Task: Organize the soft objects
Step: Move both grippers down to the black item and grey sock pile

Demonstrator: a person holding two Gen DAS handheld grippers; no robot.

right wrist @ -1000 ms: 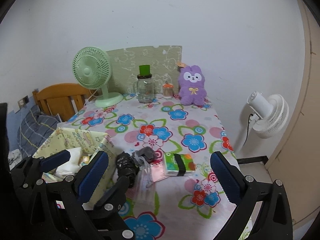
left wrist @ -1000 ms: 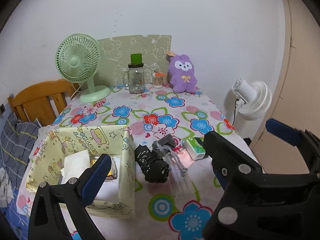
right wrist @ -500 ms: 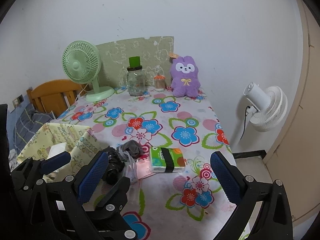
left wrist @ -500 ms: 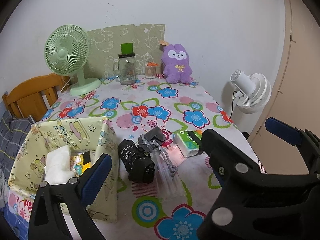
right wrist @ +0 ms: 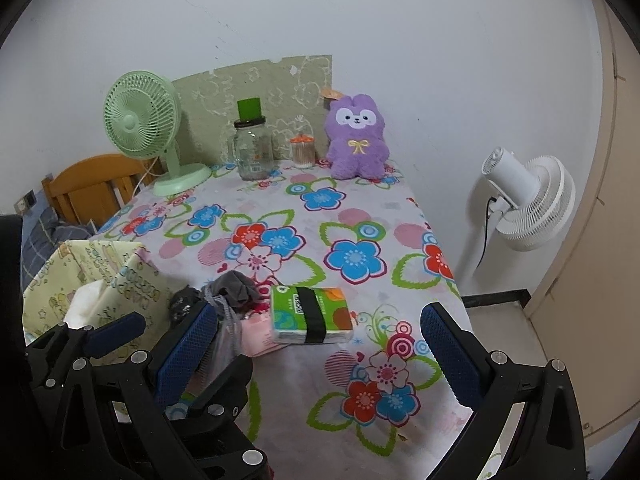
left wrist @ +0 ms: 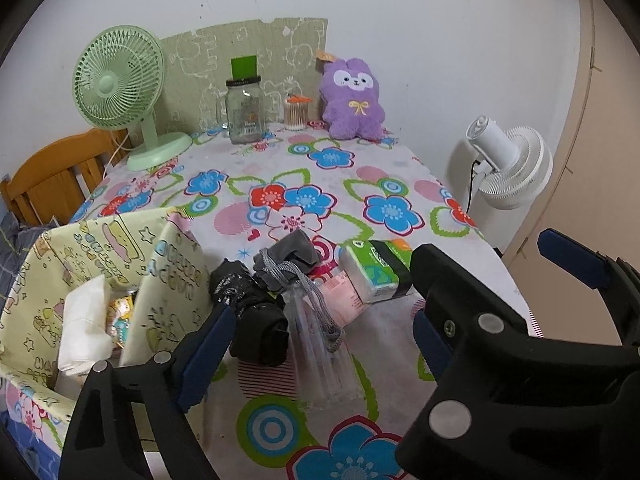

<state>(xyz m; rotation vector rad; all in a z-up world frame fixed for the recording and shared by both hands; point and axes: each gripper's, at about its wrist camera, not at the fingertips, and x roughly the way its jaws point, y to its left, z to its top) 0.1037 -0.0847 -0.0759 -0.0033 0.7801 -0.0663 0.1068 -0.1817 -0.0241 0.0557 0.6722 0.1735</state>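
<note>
Both claws empty, poised over the pile beside the bin.

Your left gripper [left wrist: 316, 344], jaws spread though just narrowing, faced the black bundle [left wrist: 252, 312], its length running away from you; your right gripper [right wrist: 320, 344] gaped before the tissue pack [right wrist: 310, 314]. The fabric bin [left wrist: 172, 280] hid its contents.

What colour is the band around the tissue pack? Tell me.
Black, across the green tissue pack; the band shows best in the right wrist view.
</note>
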